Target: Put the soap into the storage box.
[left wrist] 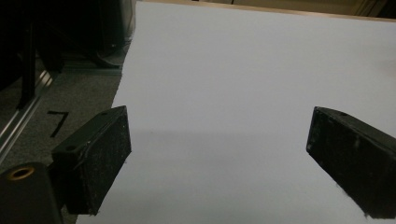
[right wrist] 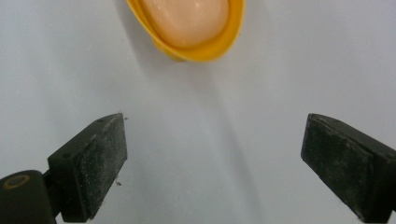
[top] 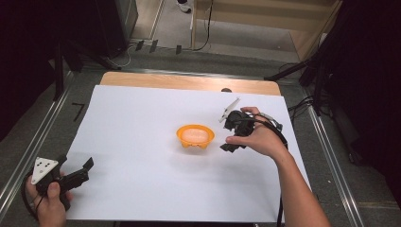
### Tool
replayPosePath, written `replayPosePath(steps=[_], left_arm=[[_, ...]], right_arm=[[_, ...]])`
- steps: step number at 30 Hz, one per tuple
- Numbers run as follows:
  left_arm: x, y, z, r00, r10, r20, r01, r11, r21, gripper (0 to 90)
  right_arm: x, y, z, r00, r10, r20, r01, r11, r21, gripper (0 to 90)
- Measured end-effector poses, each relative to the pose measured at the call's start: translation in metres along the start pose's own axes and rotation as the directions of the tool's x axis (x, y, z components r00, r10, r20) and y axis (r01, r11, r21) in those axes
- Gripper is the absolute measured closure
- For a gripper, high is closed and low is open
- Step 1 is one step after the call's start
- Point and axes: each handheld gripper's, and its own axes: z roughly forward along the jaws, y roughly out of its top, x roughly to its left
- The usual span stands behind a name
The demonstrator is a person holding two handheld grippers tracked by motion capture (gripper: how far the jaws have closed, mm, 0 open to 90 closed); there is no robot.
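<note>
One orange bowl (top: 195, 135), two wide-jawed grippers, left gripper (top: 78, 172), right gripper (top: 230, 135)

In the right gripper view the orange bowl (right wrist: 196, 44) is cut by the top edge, so its far rim is lost. What the pale contents (right wrist: 187, 18) are cannot be told; they read as a smooth pinkish mass in both that view and the high view.

In the high view the right gripper (top: 230, 135) is partly covered by the right hand (top: 257, 137), and its jaws are too small and dark to make out clearly.

The left hand (top: 49, 203) runs off the bottom edge.

At the top edge a white shoe (top: 184, 5) is cut off.

The room's left and right sides sink into darkness.
</note>
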Motion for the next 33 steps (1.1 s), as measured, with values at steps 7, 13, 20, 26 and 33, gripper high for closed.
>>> replayPosePath(steps=[7, 13, 20, 26, 33], left_arm=[[0.0, 0.0, 0.0, 1.0, -0.004, -0.002, 0.004, 1.0, -0.002, 7.2], [0.0, 0.0, 0.0, 1.0, -0.004, -0.005, 0.004, 1.0, -0.002, 7.2], [0.0, 0.0, 0.0, 0.9999, -0.005, -0.009, 0.005, 1.0, -0.002, 7.2], [0.0, 0.0, 0.0, 0.9999, -0.007, -0.012, 0.007, 1.0, -0.002, 7.2], [0.0, 0.0, 0.0, 0.9999, -0.009, -0.014, 0.009, 0.9999, -0.005, 7.2]], right_arm=[[0.001, -0.038, 0.002, 0.9947, 0.096, 0.034, -0.095, 0.995, -0.032, 3.6], [0.003, -0.065, 0.006, 0.9843, 0.177, 0.007, -0.176, 0.982, -0.072, 3.0], [0.011, -0.096, 0.01, 0.9722, 0.234, 0.009, -0.232, 0.967, -0.106, 3.0], [0.021, -0.12, 0.01, 0.9604, 0.277, 0.035, -0.268, 0.95, -0.159, 3.0], [0.03, -0.153, 0.011, 0.9462, 0.32, 0.05, -0.305, 0.933, -0.192, 3.1]])
